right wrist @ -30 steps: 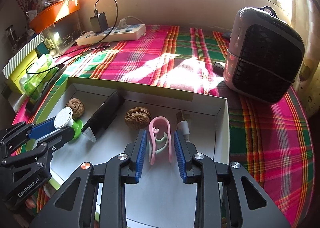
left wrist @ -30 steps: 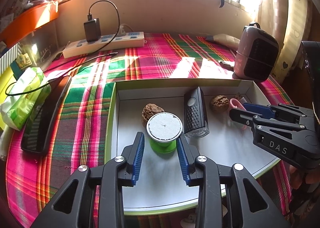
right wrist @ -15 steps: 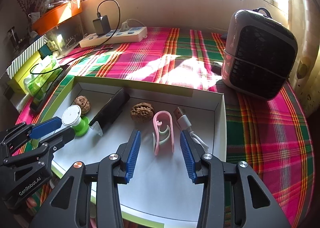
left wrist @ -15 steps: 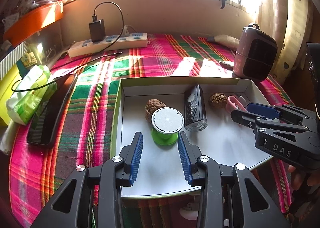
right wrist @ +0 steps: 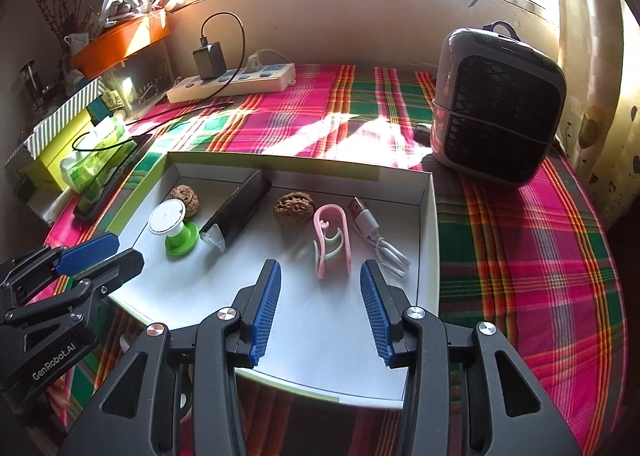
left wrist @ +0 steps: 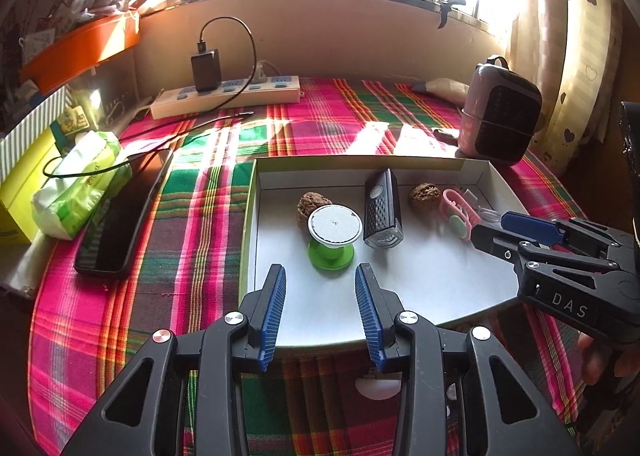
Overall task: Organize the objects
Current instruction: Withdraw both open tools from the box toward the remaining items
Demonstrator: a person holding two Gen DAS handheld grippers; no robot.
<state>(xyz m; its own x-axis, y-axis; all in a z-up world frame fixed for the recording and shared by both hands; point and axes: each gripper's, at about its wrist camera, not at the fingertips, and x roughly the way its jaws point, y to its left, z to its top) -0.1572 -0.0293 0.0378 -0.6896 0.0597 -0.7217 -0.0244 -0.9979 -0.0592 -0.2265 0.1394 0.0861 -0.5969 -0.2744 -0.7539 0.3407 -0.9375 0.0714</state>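
A shallow white tray with a green outer rim lies on the plaid cloth. In it stand a green spool with a white top, two walnuts, a black device, a pink clip and a white USB cable. My left gripper is open just short of the spool, with nothing between its fingers. Above the tray floor, my right gripper is open at the near end of the pink clip and does not touch it. Each gripper shows at the side of the other's view.
A power strip with a black charger lies at the back. A black phone and a green tissue pack sit left of the tray. A pink heater stands at the right rear. The tray's front overhangs the table edge.
Both grippers have widened their jaws and drawn back and slightly up. The spool and the pink clip, earlier between the fingers, now lie ahead of the tips in the tray.
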